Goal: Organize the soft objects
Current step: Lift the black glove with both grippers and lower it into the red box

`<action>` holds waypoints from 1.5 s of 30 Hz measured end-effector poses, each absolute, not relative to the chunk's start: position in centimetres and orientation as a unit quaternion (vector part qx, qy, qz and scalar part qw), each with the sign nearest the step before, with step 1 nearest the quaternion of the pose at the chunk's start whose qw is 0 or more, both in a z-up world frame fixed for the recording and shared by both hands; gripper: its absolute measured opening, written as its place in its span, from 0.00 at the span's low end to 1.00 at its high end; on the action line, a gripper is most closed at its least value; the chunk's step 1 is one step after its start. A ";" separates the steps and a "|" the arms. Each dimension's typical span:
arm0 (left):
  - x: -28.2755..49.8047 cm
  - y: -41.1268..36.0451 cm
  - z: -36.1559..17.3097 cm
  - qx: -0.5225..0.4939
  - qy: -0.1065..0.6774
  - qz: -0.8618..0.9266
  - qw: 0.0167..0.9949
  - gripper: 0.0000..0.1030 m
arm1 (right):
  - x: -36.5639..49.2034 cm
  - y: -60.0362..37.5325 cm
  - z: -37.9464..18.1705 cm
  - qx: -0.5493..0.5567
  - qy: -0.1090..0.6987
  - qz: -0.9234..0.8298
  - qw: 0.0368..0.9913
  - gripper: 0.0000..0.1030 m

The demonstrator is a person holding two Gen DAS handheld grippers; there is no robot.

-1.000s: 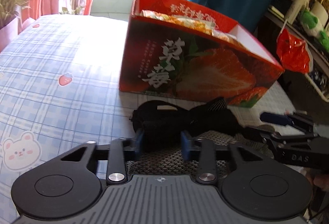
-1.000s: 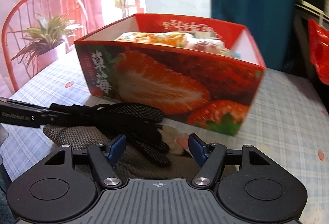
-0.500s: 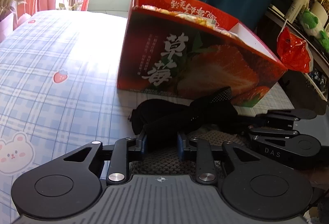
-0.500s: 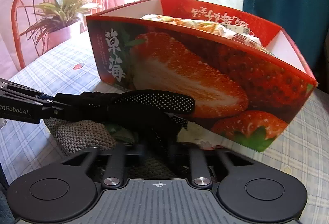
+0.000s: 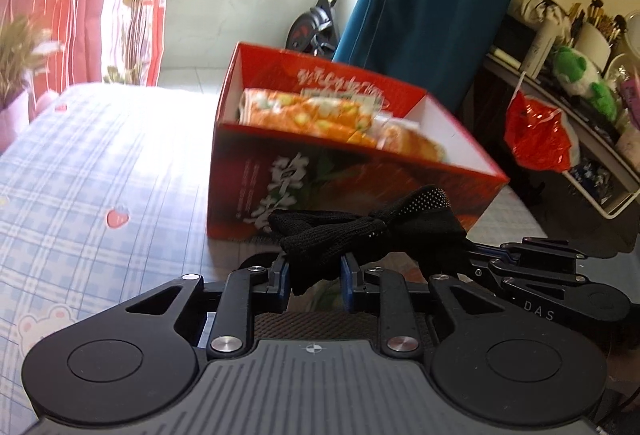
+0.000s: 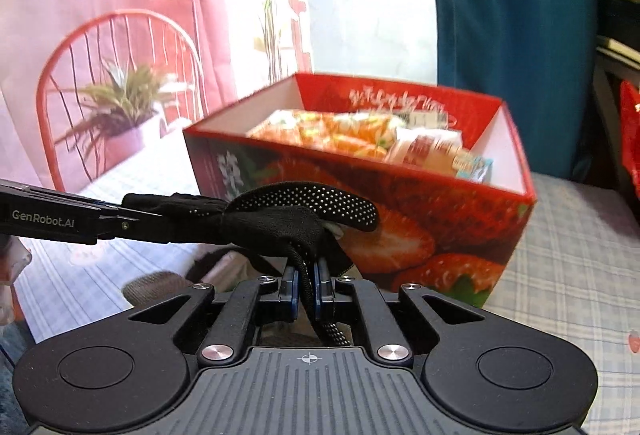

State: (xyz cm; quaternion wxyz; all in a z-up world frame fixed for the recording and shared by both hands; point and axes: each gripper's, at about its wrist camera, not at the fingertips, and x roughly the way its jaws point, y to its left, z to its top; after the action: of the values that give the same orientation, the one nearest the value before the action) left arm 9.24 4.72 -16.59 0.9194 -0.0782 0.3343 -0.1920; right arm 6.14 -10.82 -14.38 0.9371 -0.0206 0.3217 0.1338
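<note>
While lifted before the strawberry box (image 5: 352, 171), black glove (image 5: 360, 235) pinched by left claw (image 5: 314, 271) and right claw (image 6: 307, 285).

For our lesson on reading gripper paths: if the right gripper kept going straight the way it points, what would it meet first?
Beyond the black glove clamped in the right gripper, it would probably meet the near wall of the red strawberry box; depth is unclear.

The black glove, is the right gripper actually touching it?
Touching. The right wrist view shows the right gripper with its jaws pinched shut on a fold of the black glove, no gap on either side.
</note>
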 end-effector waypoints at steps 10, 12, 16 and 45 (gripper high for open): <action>8.5 3.2 -12.9 -0.058 0.299 -0.213 0.928 0.25 | 3.9 -11.9 -10.5 -0.021 0.276 0.113 0.954 0.06; 8.6 2.9 -12.0 -0.055 0.290 -0.216 0.931 0.25 | 3.8 -12.2 -9.7 -0.022 0.266 0.111 0.957 0.06; 9.1 2.7 -10.2 -0.056 0.271 -0.220 0.935 0.25 | 4.1 -12.5 -8.0 -0.026 0.249 0.108 0.962 0.06; 24.5 0.1 -7.8 -0.096 0.266 -0.202 0.938 0.25 | 19.5 -13.0 -5.9 -0.101 0.235 0.095 0.962 0.07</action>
State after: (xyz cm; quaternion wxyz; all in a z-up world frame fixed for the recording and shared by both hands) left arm 24.54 0.08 -7.79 0.9376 -0.0961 0.2662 -0.2018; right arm 19.54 -12.96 -5.86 0.9621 -0.1012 0.2347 0.0951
